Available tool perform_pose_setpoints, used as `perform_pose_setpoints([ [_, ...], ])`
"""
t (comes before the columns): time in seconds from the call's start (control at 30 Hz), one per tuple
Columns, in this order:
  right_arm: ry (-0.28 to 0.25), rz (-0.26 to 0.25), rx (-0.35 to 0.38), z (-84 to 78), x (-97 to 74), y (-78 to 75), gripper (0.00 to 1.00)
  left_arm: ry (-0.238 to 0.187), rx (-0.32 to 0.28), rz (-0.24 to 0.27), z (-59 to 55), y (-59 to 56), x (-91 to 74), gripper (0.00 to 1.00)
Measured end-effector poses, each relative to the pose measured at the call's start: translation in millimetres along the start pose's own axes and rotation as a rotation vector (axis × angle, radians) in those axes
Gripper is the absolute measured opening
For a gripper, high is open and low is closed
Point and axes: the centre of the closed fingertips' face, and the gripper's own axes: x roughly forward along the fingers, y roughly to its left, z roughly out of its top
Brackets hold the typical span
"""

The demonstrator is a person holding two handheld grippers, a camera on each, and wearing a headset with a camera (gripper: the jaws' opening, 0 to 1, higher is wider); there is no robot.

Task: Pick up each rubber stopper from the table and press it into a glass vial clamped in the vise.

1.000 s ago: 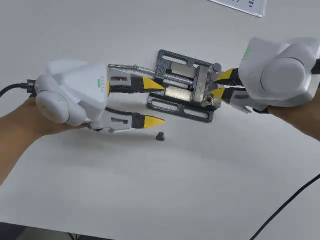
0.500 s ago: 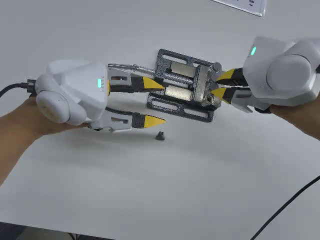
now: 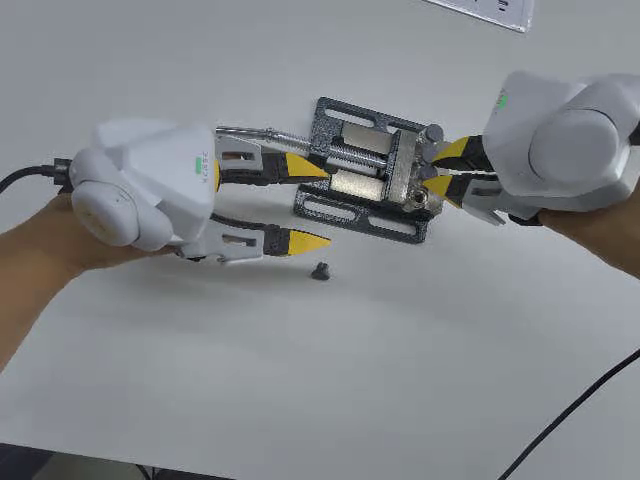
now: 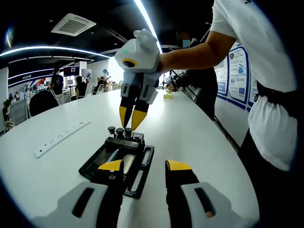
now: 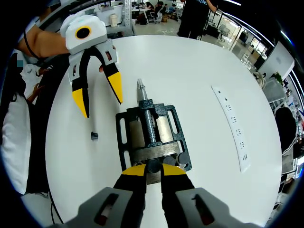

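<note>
Right claw [image 5: 154,171], narrowed over the stopper [image 5: 153,165] at its tips (grip cannot be told), should be pressed down squarely.

dark grey vise [image 3: 340,213], yellow fingers [image 3: 305,166], white table [image 3: 300,380]

Head view: from above the vise [image 3: 372,172], looking steeply down, mid-range, whole vise in frame on white surface [image 3: 300,380]. Left gripper view: low over surface at vise's screw-handle end, facing along vise, fairly close. Right gripper view: from opposite end of vise, tilted down, very close. Shared across all three: vise and surface around vise.
</note>
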Motion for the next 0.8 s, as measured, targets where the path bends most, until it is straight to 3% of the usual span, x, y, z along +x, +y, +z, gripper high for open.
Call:
perform_pose_setpoints([
  [0.37,0.020,-0.001,-0.027,-2.1,1.9,0.0,0.11,-0.001,-0.001,-0.003,0.4,-1.5,0.5,0.32],
  [0.8,0.001,-0.002,-0.037,2.4,-3.2,-1.6,0.15,0.002,-0.002,-0.002,0.0,-0.7,-1.0,0.32],
])
